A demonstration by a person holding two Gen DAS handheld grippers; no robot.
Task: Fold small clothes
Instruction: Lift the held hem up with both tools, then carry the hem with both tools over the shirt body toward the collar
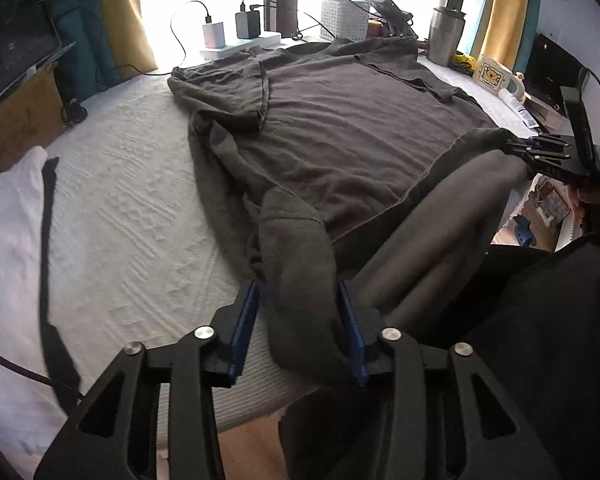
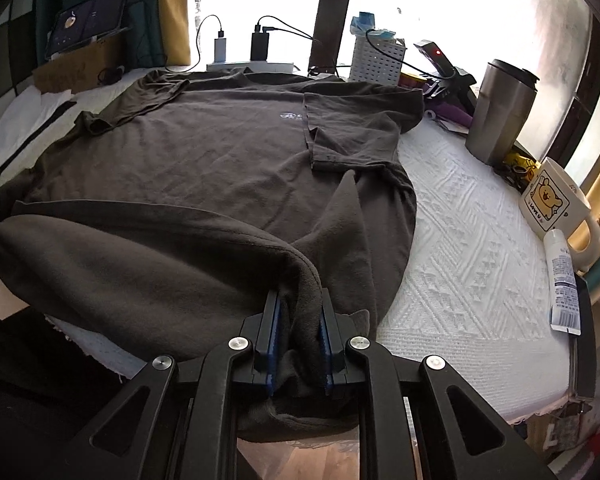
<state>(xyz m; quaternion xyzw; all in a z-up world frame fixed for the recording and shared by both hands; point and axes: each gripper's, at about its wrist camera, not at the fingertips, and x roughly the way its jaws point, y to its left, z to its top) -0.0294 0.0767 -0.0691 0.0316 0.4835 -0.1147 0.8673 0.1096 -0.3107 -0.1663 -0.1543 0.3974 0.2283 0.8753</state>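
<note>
A dark grey T-shirt [image 2: 204, 152] lies spread face up across a white textured bed cover [image 2: 472, 256], filling the centre of both views. Both sleeves are folded inward over the chest. A small pale logo [image 2: 291, 116] shows above centre in the right wrist view. The bottom hem is lifted off the cover and curled back toward the collar.

The left gripper [image 1: 298, 320] occupies the lower centre of the left wrist view. A thick bunch of hem fabric sits between its blue fingers [image 1: 245, 320]. The fingers stand apart on either side of the bunch; whether they press on the fabric cannot be told.

The right gripper [image 2: 298, 340] occupies the lower centre of the right wrist view. Its fingers are closed tightly on a gathered fold of the hem. In the left wrist view this gripper appears at the right edge, at the far hem corner.

Upper right of the right wrist view: a steel tumbler [image 2: 500, 112], a white mug [image 2: 552, 200] with a bear print and a white tube [image 2: 564, 284]. Chargers [image 2: 240, 46] stand at top centre.
</note>
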